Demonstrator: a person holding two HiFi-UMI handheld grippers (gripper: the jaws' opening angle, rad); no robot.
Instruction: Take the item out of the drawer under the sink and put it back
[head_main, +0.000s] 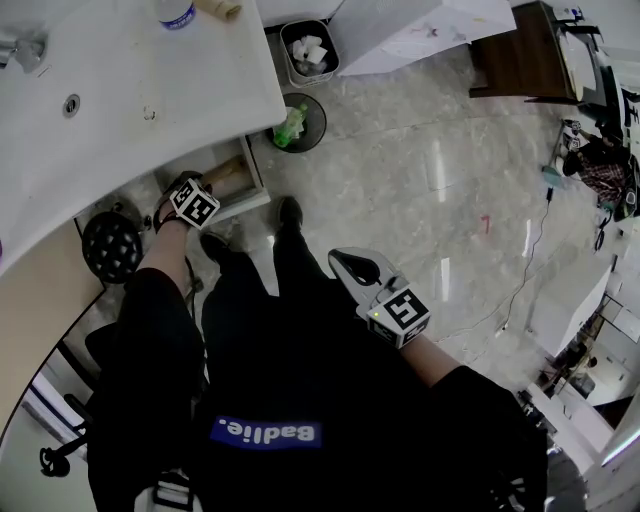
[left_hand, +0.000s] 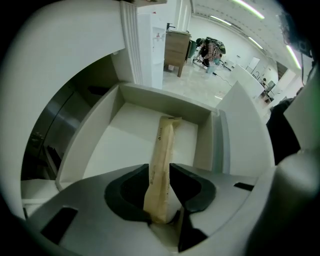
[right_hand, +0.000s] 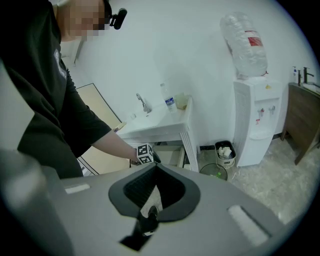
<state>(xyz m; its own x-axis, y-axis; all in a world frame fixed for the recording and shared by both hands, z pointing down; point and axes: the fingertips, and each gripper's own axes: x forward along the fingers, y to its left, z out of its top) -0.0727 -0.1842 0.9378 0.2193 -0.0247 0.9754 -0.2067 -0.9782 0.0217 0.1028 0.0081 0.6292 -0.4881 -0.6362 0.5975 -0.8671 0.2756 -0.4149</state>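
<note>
- Left arm reaches toward 11 o'clock, with the left gripper pointing steeply down into the drawer under the sink worktop.
- Its fingers stand apart around the tan packet without pinching it.
- The packet lies in the drawer, long axis 6 to 12 o'clock, far end toward the back wall.
- Right gripper is at 4 o'clock, tilted down, fingers closed and empty.

Packet: tan paper, matt, creased along its length.
Drawer: white board, smooth, with a dull sheen.
Left tool: grey plastic shell, matt. Its pads are black, rubber-like and smooth.
Right tool: same grey matt plastic. The inner pad face is finely ribbed.
Bench: white, smooth, glossy.
Floor: pale stone-look tile, polished, mirrors the ceiling lights.
Sleeve: black cloth, matt.
</note>
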